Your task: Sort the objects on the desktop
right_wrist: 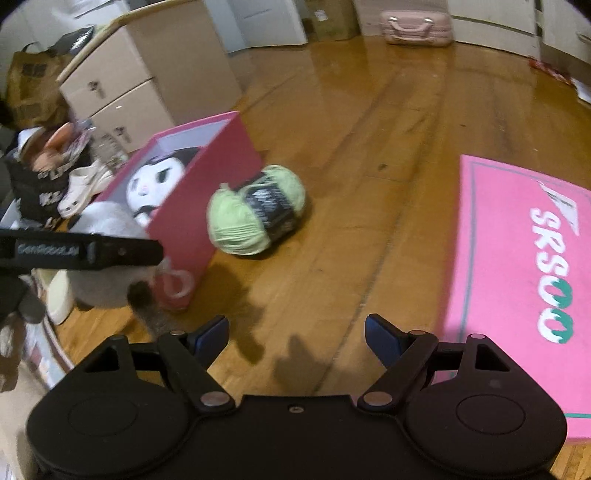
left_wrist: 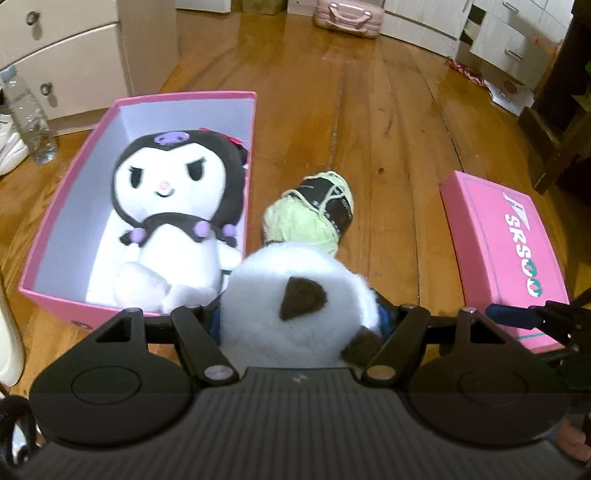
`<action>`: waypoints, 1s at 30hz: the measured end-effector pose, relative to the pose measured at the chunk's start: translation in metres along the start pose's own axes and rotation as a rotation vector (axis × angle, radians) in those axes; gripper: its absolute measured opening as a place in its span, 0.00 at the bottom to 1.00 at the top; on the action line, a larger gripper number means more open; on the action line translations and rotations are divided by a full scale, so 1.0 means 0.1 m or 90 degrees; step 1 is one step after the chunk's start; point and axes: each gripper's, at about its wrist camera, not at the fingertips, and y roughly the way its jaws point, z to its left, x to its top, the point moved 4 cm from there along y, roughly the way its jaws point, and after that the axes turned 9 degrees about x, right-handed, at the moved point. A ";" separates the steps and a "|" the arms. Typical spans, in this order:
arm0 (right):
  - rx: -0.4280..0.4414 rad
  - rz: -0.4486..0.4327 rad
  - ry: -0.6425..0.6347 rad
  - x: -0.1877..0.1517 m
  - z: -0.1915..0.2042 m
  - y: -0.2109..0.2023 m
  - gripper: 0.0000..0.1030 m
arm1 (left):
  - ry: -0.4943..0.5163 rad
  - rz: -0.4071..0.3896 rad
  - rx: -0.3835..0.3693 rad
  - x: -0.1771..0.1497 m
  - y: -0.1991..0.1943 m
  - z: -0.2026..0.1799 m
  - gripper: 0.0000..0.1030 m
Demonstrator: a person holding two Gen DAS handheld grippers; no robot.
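Left wrist view: the left tongs are clamped on a white fluffy plush toy with brown patches; blue pads show at either side of its fur.
Held toy, place: just off the near right corner of the open pink box, overlapping that corner in this view; whether it touches the box cannot be told.
Open pink box: stands on the wooden floor, white inside, with a black-and-white plush doll lying in it, face up.
Yarn ball: pale green yarn ball with a dark paper band, on the floor just beside the box's right wall, beyond the held toy.
Lid: pink lid with white lettering lies flat on the floor, well to the right of the yarn.
Right wrist view: the right tongs stand apart with nothing between the blue pads, only bare floor under them.
Right tongs, place: between the box and the pink lid, nearer than the yarn ball.
Background: beige drawer units, a clear water bottle left of the box, a pink case at the far wall.
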 end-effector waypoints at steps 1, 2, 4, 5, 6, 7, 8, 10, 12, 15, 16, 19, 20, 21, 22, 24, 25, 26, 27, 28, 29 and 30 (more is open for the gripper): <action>0.005 -0.001 -0.010 0.01 0.06 0.00 0.83 | -0.003 -0.002 0.000 0.00 -0.02 0.02 0.69; 0.006 -0.002 -0.016 0.02 0.11 -0.01 0.83 | -0.006 -0.002 0.001 0.01 -0.03 0.05 0.69; 0.010 -0.004 -0.024 0.04 0.20 0.00 0.83 | -0.013 -0.007 0.003 0.03 -0.06 0.09 0.69; 0.012 -0.005 -0.026 0.06 0.23 0.00 0.83 | -0.016 -0.010 0.005 0.04 -0.07 0.11 0.69; 0.013 -0.005 -0.027 0.07 0.26 0.01 0.83 | -0.018 -0.013 0.007 0.06 -0.07 0.13 0.69; 0.013 -0.006 -0.028 0.09 0.28 0.02 0.83 | -0.019 -0.015 0.010 0.08 -0.08 0.16 0.69; 0.010 -0.006 -0.026 0.10 0.31 0.04 0.83 | -0.020 -0.018 0.013 0.09 -0.08 0.18 0.69; 0.003 0.005 -0.033 0.14 0.39 0.09 0.83 | -0.022 -0.022 0.018 0.12 -0.09 0.23 0.69; 0.001 0.018 -0.064 0.15 0.51 0.15 0.83 | -0.026 -0.023 0.028 0.15 -0.06 0.29 0.69; 0.013 0.024 -0.090 0.18 0.67 0.21 0.83 | -0.039 -0.020 0.036 0.19 -0.04 0.40 0.69; 0.018 0.028 -0.096 0.20 0.71 0.24 0.83 | -0.044 -0.017 0.035 0.20 -0.05 0.44 0.69; 0.032 0.040 -0.114 0.26 0.84 0.32 0.83 | -0.054 -0.014 0.037 0.26 -0.07 0.61 0.69; 0.034 0.039 -0.121 0.30 0.89 0.35 0.83 | -0.055 -0.017 0.042 0.29 -0.08 0.66 0.69; 0.041 0.041 -0.123 0.32 0.92 0.36 0.83 | -0.056 -0.023 0.050 0.32 -0.08 0.72 0.69; 0.048 0.042 -0.125 0.35 0.96 0.38 0.83 | -0.057 -0.029 0.058 0.34 -0.08 0.78 0.69; 0.072 0.047 -0.126 0.37 1.03 0.41 0.83 | -0.071 -0.032 0.068 0.36 -0.07 0.91 0.69; 0.078 0.049 -0.123 0.37 1.05 0.43 0.83 | -0.082 -0.030 0.065 0.36 -0.06 0.97 0.69; 0.084 0.052 -0.120 0.36 1.07 0.45 0.83 | -0.092 -0.027 0.063 0.36 -0.05 1.03 0.69; 0.086 0.056 -0.119 0.36 1.09 0.49 0.83 | -0.098 -0.022 0.065 0.36 -0.03 1.10 0.69; 0.087 0.060 -0.117 0.36 1.11 0.52 0.83 | -0.097 -0.020 0.072 0.36 -0.02 1.15 0.69; 0.088 0.062 -0.118 0.37 1.13 0.55 0.83 | -0.093 -0.022 0.082 0.37 -0.01 1.20 0.69; 0.089 0.064 -0.117 0.37 1.15 0.58 0.83 | -0.087 -0.024 0.093 0.38 0.00 1.24 0.69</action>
